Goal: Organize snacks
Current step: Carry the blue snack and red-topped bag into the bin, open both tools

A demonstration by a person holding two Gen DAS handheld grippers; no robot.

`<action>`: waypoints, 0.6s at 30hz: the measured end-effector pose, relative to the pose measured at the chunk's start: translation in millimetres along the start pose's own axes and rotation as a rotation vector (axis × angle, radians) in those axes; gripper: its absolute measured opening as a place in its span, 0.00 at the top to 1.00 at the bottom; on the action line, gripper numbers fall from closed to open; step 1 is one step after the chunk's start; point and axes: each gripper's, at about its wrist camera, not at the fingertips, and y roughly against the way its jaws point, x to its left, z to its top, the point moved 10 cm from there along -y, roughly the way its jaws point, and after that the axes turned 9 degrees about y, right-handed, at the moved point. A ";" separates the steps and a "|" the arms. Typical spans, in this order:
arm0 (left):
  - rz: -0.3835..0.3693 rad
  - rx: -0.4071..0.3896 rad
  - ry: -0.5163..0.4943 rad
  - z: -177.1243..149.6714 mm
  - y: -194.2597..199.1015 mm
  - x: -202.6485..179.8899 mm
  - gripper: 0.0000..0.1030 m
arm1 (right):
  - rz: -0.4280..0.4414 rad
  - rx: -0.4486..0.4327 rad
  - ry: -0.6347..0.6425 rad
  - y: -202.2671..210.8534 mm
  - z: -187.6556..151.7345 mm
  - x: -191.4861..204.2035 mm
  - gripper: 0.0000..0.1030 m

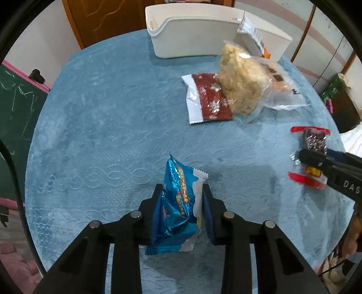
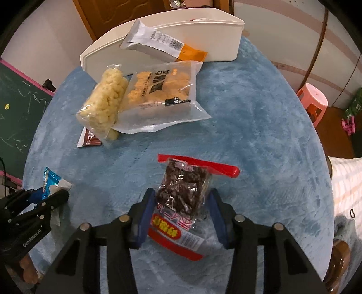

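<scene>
My left gripper (image 1: 182, 192) is shut on a shiny blue snack packet (image 1: 178, 203), held above the blue tablecloth. It also shows at the left of the right wrist view (image 2: 51, 192). My right gripper (image 2: 181, 199) is shut on a clear packet of dark snack with red ends (image 2: 183, 194), which also shows in the left wrist view (image 1: 313, 144). Two white bins (image 1: 192, 29) stand at the far edge. A pale puffed-snack bag (image 2: 106, 101), a clear cracker bag (image 2: 163, 95), a dark red sachet (image 1: 208, 97) and a white-orange bar (image 2: 163, 44) lie near the bins.
The round table has a blue plush cloth (image 2: 248, 124). A green chalkboard (image 1: 15, 108) stands at the left. A pink stool (image 2: 313, 99) stands beyond the table at the right, and a wooden door (image 1: 101, 20) is behind.
</scene>
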 end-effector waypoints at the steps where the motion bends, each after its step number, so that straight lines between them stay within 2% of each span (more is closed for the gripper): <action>1: -0.004 -0.008 0.000 0.6 4.3 0.6 0.70 | 0.009 -0.003 -0.006 2.1 -0.8 0.3 0.54; 5: -0.038 -0.041 0.007 4.5 24.2 -3.7 0.71 | 0.040 -0.024 -0.003 12.1 0.9 2.6 0.54; 13: -0.130 -0.053 0.051 15.3 58.7 -13.8 0.71 | 0.057 -0.100 0.028 44.5 10.6 10.8 0.54; 18: -0.171 -0.088 0.060 38.0 94.9 -16.6 0.70 | 0.069 -0.150 0.034 69.5 28.2 16.7 0.54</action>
